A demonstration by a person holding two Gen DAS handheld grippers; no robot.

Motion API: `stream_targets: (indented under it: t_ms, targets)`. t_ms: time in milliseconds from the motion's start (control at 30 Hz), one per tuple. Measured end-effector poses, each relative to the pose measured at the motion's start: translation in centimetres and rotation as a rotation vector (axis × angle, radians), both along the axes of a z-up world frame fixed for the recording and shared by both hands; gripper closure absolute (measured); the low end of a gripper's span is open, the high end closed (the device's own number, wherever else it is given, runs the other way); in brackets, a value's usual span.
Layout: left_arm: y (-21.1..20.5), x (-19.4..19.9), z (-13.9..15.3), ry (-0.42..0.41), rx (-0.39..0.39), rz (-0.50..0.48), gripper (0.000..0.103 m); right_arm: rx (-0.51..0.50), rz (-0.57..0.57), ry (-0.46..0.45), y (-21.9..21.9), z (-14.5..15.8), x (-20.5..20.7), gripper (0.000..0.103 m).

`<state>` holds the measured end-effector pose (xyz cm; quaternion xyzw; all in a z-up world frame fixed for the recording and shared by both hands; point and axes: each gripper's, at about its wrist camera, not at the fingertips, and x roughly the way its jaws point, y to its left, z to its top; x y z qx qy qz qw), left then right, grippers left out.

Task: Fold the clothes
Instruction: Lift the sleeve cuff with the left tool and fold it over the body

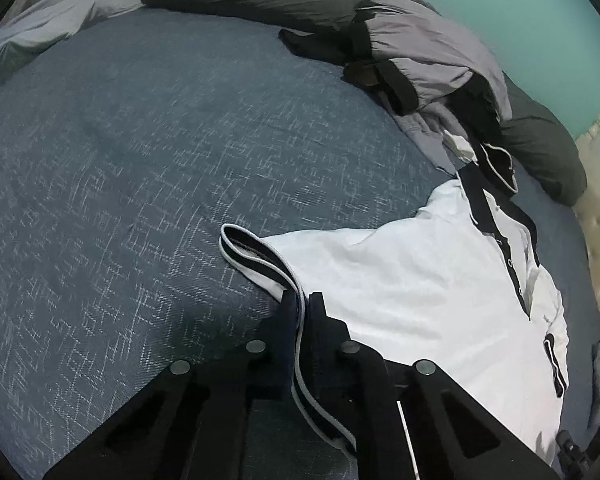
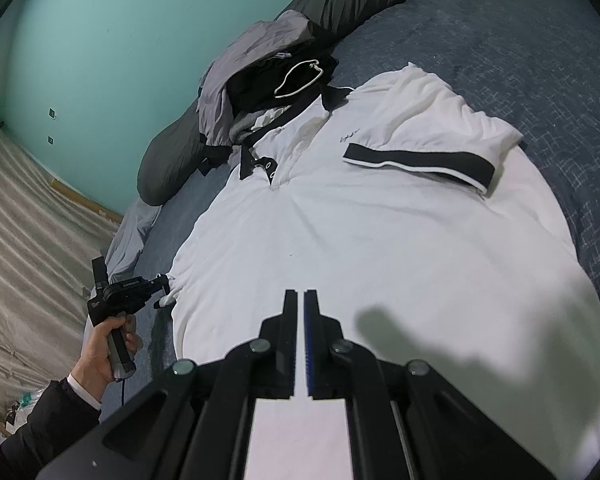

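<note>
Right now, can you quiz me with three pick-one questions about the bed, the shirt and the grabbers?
1. Where does the shirt lie?
A on the bed
B on the floor
C on a chair

2. What colour is the shirt's collar?
A red
B black
C yellow

3. What does the left gripper hold?
A nothing
B a pillow
C the sleeve cuff

Answers:
1 A, it is spread on the blue bed.
2 B, the collar is black against the white cloth.
3 C, the striped sleeve cuff runs between its shut fingers.
</note>
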<state>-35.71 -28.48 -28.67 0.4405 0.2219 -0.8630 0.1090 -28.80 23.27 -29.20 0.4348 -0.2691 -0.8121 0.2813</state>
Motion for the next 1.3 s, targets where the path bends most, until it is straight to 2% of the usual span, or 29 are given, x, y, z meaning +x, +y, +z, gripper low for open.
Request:
stream_targets:
  t_ms: [267,600,833,1000,1100,1233,1267,1300]
  targets:
    - [1.9,-0.5,1.2,0.008,-0.048,-0.045,0.098,-0.005,-0.005,-0.001,0.3,0.0,0.0,0.100]
    - [7.9,-2.2,4.3,0.051,-0.070,-0.183,0.098,-0.013,-0.009,-0.002,0.4,0.1,-0.1,0.100]
    - [12.9,-3.3,4.2,0.046,-0.063,-0.278,0.098,-0.021,-0.013,-0.004,0.7,0.1,-0.1,0.100]
    - [15.8,-4.0,2.9,0.009,-0.063,-0.333,0.098,-0.025,-0.015,-0.005,0.8,0.1,-0.1,0.100]
    - [16.2,-3.8,2.7,-0.002,-0.068,-0.345,0.098,-0.030,-0.015,-0.009,0.8,0.0,-0.1,0.100]
    - [14.3,-2.8,3.7,-0.006,-0.081,-0.320,0.096,-0.038,-0.015,-0.010,1.0,0.2,-0.2,0.100]
    - [13.9,-2.6,3.6,-0.017,-0.093,-0.315,0.094,-0.039,-0.015,-0.009,1.0,0.2,-0.2,0.100]
    - [13.5,-2.3,3.5,-0.031,-0.111,-0.311,0.085,-0.039,-0.016,-0.010,1.0,0.2,-0.2,0.100]
